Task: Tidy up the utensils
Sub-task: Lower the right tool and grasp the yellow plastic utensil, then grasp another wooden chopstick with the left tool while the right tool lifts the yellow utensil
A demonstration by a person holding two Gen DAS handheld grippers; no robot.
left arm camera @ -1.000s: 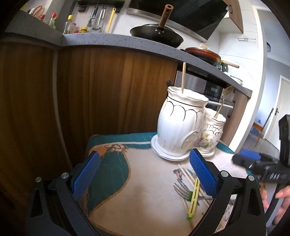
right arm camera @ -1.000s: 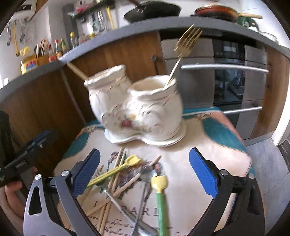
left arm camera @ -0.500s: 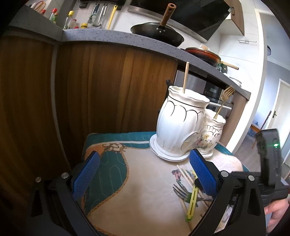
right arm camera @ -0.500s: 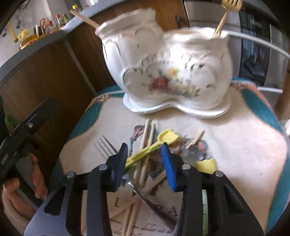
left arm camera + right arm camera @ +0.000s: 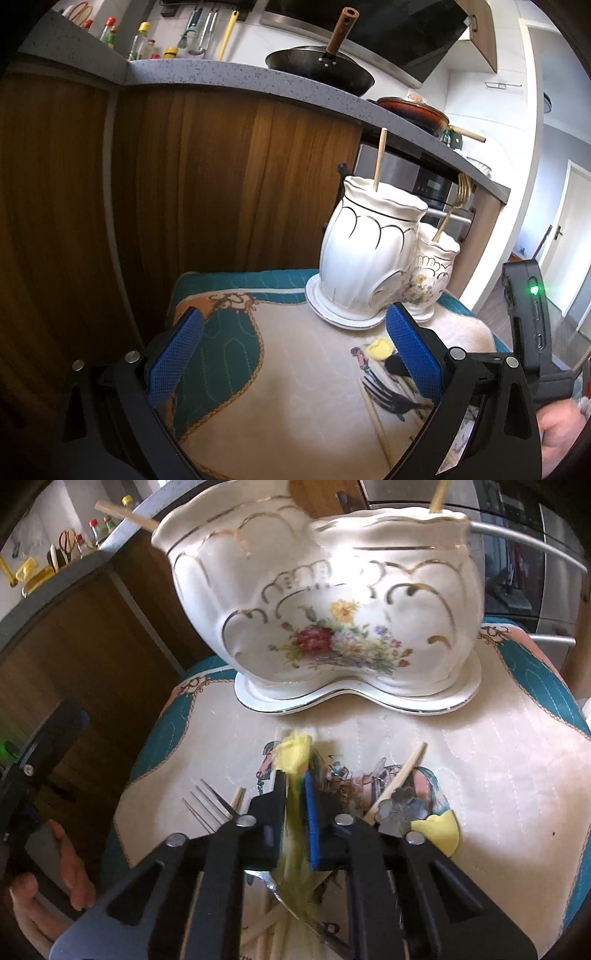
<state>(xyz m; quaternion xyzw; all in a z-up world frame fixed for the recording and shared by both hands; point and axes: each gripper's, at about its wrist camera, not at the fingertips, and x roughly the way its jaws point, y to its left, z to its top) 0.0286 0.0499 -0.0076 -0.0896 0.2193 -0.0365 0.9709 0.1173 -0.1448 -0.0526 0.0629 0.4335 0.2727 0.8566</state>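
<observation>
- The right tool (image 5: pixel 295 794) has its fingers clamped on the handle of the yellow spoon (image 5: pixel 293 755), whose bowl sticks out just past the fingertips, pointing toward the ceramic holder (image 5: pixel 332 602).
- The spoon looks blurred, so judge the grip before lifting far; a thin handle can pivot between the pads.
- Lift straight up first: a dark fork (image 5: pixel 210 801), loose chopsticks (image 5: pixel 400 775) and another yellow spoon (image 5: pixel 437 829) lie in the heap on the near side of the holder, some just beside the grasped handle.
- The holder already carries a chopstick in its taller pot and a gold fork (image 5: pixel 456 201) in the shorter; choose a pot and lower the spoon in without knocking the rim.
- The left tool (image 5: pixel 291 354) hangs with fingers wide apart, holding nothing, to the holder's near left over the worktop (image 5: pixel 295 387); keep it out of the way.
</observation>
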